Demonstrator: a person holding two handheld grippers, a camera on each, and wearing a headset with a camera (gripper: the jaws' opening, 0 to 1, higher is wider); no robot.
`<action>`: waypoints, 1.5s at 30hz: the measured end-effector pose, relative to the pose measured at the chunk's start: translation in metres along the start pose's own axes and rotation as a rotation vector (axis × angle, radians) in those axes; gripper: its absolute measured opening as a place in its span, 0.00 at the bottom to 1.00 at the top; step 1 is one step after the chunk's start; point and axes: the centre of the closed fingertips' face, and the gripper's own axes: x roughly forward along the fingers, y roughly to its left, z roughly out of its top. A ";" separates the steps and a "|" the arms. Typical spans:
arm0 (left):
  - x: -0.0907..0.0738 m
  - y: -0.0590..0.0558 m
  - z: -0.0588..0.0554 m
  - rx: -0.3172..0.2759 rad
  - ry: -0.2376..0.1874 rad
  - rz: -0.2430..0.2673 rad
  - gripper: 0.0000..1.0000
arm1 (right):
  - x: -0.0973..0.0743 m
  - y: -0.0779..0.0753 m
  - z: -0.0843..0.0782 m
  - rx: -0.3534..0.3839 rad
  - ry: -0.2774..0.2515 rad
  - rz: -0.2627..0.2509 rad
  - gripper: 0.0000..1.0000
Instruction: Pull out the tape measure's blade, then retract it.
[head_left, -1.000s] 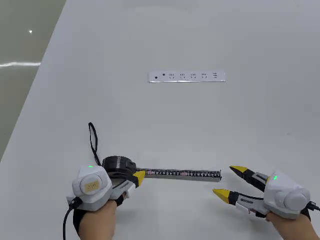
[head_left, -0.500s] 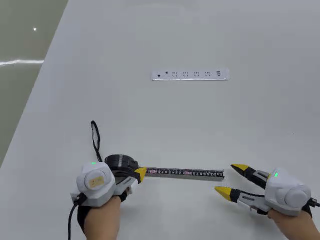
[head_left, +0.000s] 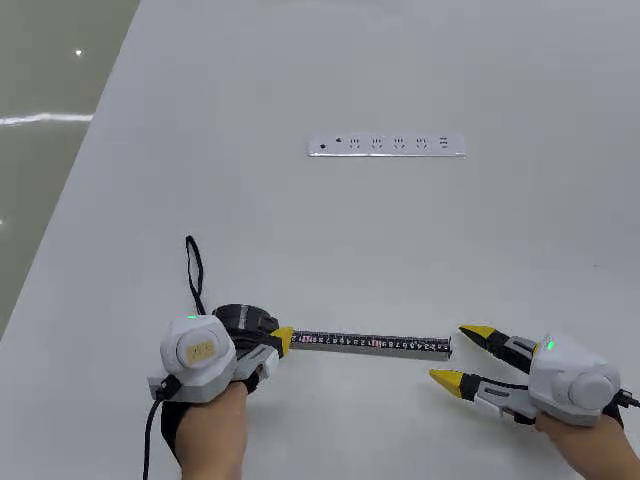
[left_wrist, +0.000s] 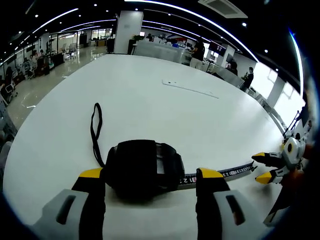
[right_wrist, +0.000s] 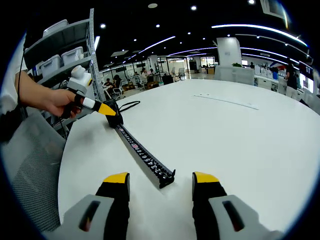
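A black tape measure (head_left: 245, 322) lies on the white table (head_left: 300, 220), and my left gripper (head_left: 264, 342) is shut on its case. In the left gripper view the case (left_wrist: 142, 167) sits between the yellow-tipped fingers (left_wrist: 91, 174). The blade (head_left: 370, 345) lies flat on the table, drawn out to the right. Its hooked end (right_wrist: 167, 179) rests just in front of my right gripper (right_wrist: 161, 177), which stands open with nothing between its fingers. From the head view the right gripper (head_left: 460, 354) is a little right of the blade's end, not touching it.
The tape measure's black wrist strap (head_left: 193, 270) trails away from the case across the table. A white power strip (head_left: 386, 146) lies farther back. The table's left edge (head_left: 70, 200) drops to a shiny floor. Shelving and an office hall stand beyond.
The head camera has shifted slightly. The blade, the case and both grippers keep the same places relative to each other.
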 end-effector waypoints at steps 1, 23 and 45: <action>0.001 0.000 0.000 -0.006 0.000 0.001 0.73 | 0.000 0.000 0.000 0.001 -0.003 0.004 0.50; 0.007 0.005 0.000 -0.038 -0.002 0.061 0.71 | 0.007 -0.001 -0.005 -0.024 0.013 0.039 0.46; 0.012 0.010 -0.002 -0.040 0.003 0.107 0.69 | 0.014 0.000 -0.002 -0.029 0.010 0.060 0.43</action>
